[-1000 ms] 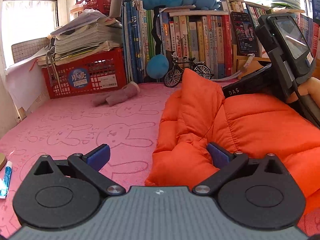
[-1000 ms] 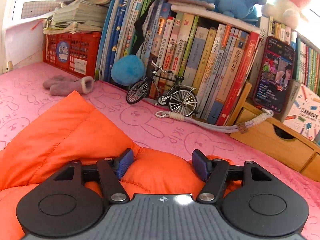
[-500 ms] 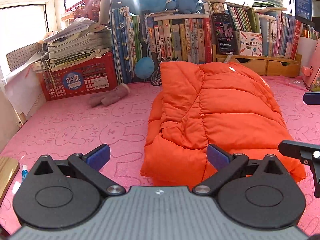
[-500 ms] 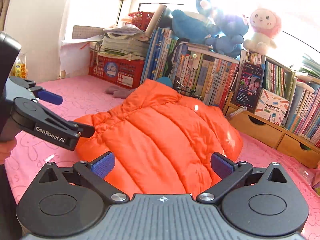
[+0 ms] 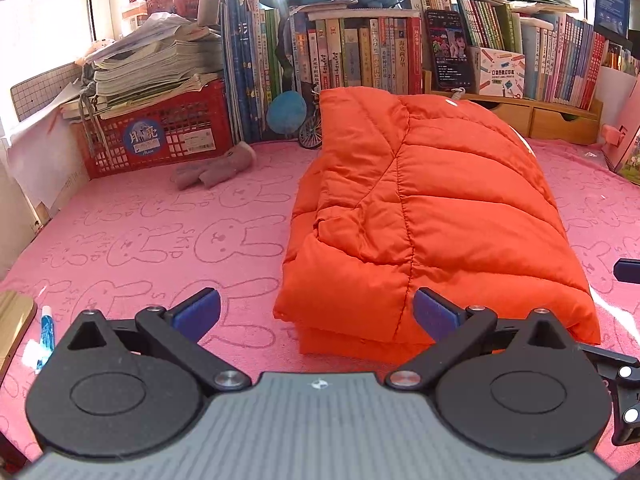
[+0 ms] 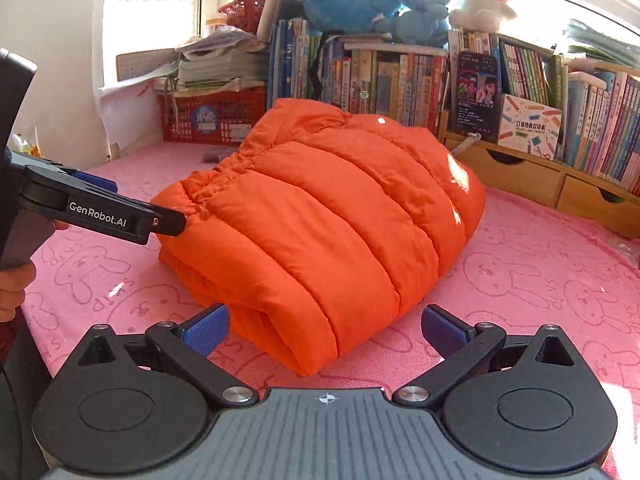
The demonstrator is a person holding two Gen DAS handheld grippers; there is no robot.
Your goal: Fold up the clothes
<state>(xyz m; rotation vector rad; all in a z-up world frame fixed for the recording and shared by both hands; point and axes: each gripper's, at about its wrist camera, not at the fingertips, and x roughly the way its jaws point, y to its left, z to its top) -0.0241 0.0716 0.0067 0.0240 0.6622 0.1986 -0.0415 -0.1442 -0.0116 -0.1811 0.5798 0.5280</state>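
Both jaws are standing wide open, holding nothing. The orange jacket is lying folded on the pink blanket, stretching away ahead of the left gripper and right gripper.

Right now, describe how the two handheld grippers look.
Both match: left gripper and right gripper have black linkage fingers with round pivot housings, silver screws, blue pads and a ribbed grey body. White "GenRobot.AI" lettering marks the left one's side.
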